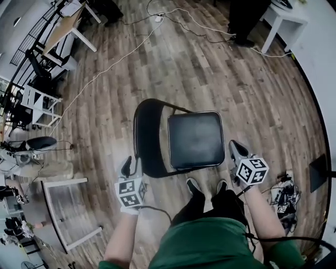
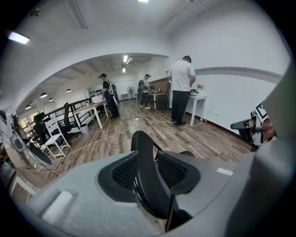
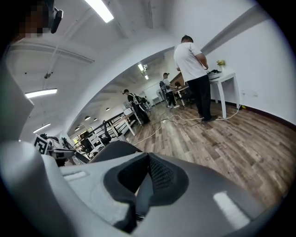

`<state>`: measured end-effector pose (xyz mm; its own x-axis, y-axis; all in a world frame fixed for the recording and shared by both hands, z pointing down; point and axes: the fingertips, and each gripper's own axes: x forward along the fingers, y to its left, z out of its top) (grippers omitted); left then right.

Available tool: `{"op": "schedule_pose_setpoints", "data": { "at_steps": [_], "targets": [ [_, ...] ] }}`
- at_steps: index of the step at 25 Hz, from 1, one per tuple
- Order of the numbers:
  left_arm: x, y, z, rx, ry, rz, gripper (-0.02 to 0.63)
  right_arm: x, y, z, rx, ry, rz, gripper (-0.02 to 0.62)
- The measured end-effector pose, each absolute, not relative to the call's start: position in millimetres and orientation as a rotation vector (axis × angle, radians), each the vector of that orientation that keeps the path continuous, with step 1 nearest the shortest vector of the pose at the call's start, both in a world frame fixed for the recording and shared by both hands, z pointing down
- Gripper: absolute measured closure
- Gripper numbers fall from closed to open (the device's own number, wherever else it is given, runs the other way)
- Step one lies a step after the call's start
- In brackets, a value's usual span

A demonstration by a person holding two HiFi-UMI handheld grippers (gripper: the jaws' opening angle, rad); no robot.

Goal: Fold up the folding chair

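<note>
Left tool (image 2: 148,172): parted a little, straddling the near edge of the black backrest (image 2: 143,152) of the folding chair (image 1: 181,139), one pad on each side, neither seen pressing.

Right tool (image 3: 144,178): closed pad to pad, gripping nothing, just beside the near right corner of the seat (image 1: 196,139), apart from it.

Chair unfolded on the wood floor (image 1: 210,68), just beyond the person's shoes (image 1: 193,186), backrest at left, seat at right.

From the head view alone: shoes, green top (image 1: 210,241), both marker cubes (image 1: 252,171).

From the tool views alone: ceiling lights (image 3: 99,9), the white shirt of a person (image 2: 181,88) standing at the far white surface (image 2: 196,98), other people (image 2: 110,95) farther back.

Print in view: black-and-white square patterns on the cubes.
</note>
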<state>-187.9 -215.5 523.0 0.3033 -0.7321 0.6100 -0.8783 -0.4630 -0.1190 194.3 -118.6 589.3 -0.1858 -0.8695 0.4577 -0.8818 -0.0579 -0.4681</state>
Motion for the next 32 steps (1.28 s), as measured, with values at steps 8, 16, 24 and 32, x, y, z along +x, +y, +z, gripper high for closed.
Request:
{"op": "schedule_pose_setpoints", "data": {
  "at_steps": [8, 16, 24, 32],
  "targets": [
    [-197.4, -240.6, 580.1, 2.148, -1.439, 1.054, 0.389, 232.3, -134.5, 717.8, 1.9, -2.07, 1.296, 0.591],
    [-192.2, -251.3, 620.8, 1.961, -1.514, 1.161, 0.333, 268.3, -150.2, 858.1, 1.64, -2.057, 1.526, 0.378],
    [-169.5, -240.8, 661.8, 1.959, -1.537, 1.385, 0.317, 270.6, -142.7, 996.4, 1.316, -2.029, 1.725, 0.249],
    [-176.3, -260.7, 688.6, 1.984, -1.616, 1.392, 0.29, 253.0, -162.5, 1051.1, 1.188, -2.116, 2.015, 0.154]
  ]
}}
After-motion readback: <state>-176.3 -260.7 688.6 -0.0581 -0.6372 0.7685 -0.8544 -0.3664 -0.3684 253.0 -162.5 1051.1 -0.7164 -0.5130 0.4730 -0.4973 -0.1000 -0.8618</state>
